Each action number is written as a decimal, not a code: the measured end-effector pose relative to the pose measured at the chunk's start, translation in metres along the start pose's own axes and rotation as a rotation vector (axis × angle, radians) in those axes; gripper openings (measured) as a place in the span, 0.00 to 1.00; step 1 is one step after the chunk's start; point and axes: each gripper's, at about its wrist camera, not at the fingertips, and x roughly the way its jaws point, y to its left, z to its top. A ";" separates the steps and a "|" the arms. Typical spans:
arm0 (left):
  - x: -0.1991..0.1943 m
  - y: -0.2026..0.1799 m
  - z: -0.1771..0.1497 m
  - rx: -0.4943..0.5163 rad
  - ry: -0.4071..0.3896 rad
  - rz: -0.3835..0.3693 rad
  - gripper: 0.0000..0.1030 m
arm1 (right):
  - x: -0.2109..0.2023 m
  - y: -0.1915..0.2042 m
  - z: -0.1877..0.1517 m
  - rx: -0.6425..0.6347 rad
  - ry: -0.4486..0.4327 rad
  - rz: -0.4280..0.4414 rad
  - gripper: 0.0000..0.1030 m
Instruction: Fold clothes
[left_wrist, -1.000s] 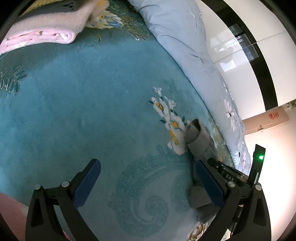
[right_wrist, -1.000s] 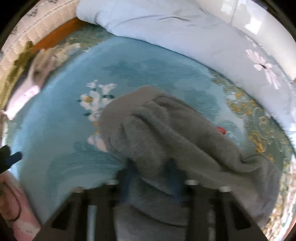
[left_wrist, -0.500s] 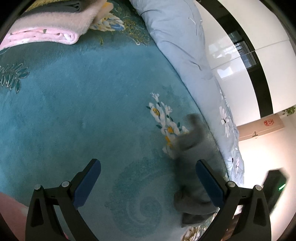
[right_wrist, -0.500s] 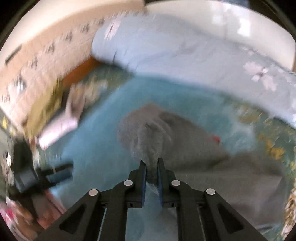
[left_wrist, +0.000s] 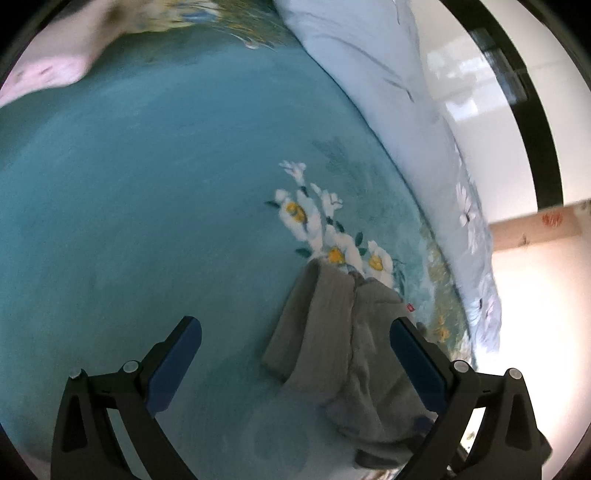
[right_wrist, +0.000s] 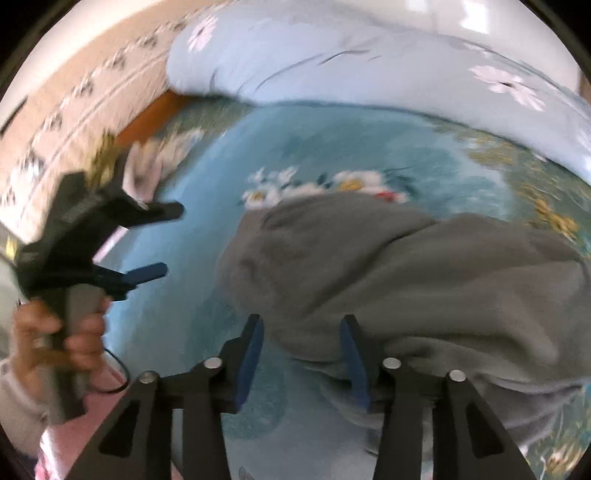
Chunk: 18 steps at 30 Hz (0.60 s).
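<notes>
A grey garment (left_wrist: 343, 343) lies rumpled on a teal bedspread (left_wrist: 147, 206), its far edge touching a white flower print (left_wrist: 325, 229) at about 12 o'clock from it. The left gripper (left_wrist: 295, 354) has its jaws spread wide with nothing between them; the garment lies below, toward its right finger. The right gripper (right_wrist: 301, 354) stands partly open, its blue pads on either side of the garment's near edge without clamping it. A pale blue quilt (right_wrist: 369, 62) runs along the bed at 12 to 2 o'clock, and pink folded cloth (left_wrist: 48, 70) sits at 10 o'clock.
</notes>
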 end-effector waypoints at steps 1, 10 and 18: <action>0.007 -0.001 0.005 -0.005 0.015 -0.011 0.91 | -0.006 -0.009 0.000 0.023 -0.007 -0.009 0.49; 0.055 0.002 0.022 -0.132 0.137 -0.148 0.45 | -0.035 -0.086 -0.032 0.247 0.041 -0.140 0.50; 0.065 -0.028 0.014 -0.033 0.180 -0.144 0.21 | -0.031 -0.124 -0.048 0.440 0.065 -0.133 0.50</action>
